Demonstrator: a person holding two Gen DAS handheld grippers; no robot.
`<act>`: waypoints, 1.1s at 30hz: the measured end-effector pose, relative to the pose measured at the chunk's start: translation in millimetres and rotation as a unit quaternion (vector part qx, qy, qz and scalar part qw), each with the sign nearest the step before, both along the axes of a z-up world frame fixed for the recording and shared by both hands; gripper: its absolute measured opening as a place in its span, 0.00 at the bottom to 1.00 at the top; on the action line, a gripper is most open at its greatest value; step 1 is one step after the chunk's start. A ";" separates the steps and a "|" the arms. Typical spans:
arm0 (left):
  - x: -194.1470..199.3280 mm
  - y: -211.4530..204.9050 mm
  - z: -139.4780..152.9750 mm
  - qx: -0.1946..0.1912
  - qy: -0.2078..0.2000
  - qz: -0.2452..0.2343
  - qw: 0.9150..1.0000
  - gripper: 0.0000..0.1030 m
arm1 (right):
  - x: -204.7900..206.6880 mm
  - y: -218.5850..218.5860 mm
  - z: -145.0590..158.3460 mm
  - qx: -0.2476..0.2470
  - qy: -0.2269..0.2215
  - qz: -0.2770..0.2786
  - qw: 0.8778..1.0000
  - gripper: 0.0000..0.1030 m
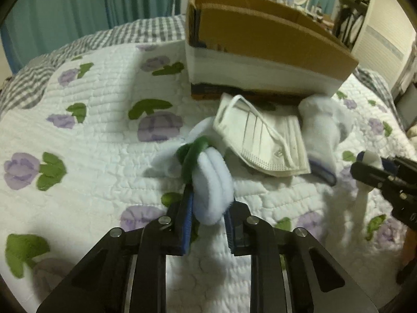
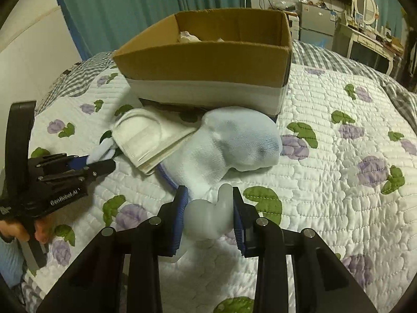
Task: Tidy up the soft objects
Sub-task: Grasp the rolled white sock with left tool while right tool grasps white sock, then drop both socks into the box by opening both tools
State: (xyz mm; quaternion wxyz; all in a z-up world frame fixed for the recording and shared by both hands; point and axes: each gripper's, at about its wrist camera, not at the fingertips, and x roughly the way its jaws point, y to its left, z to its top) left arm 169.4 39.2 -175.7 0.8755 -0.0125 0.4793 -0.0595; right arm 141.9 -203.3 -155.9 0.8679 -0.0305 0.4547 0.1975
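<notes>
My left gripper (image 1: 208,206) is shut on a pale blue sock with a green cuff (image 1: 212,180) and holds it just above the quilt. It also shows in the right wrist view (image 2: 104,165). My right gripper (image 2: 208,217) is shut on a bunched white sock (image 2: 208,219), and shows at the right edge of the left wrist view (image 1: 365,168). A white and blue sock (image 2: 234,146) lies on the quilt ahead, beside a folded white face mask (image 1: 263,135). An open cardboard box (image 2: 208,62) stands behind them with something white inside.
The bed has a white quilt with purple flowers (image 2: 338,169) over a grey checked sheet (image 1: 39,78). Teal curtains (image 2: 130,5) hang behind. A dresser with a round mirror (image 2: 365,0) stands at the far right.
</notes>
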 end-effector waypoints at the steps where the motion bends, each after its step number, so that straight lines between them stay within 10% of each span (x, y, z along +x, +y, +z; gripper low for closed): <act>1: -2.7 0.0 5.4 -0.002 -0.004 0.001 1.000 0.19 | -2.1 0.2 2.6 0.000 -0.002 0.001 1.000 0.31; 33: -19.8 -27.4 177.9 -0.003 -0.186 -0.059 0.981 0.18 | 5.6 -9.8 193.2 0.018 -0.187 -0.006 0.982 0.31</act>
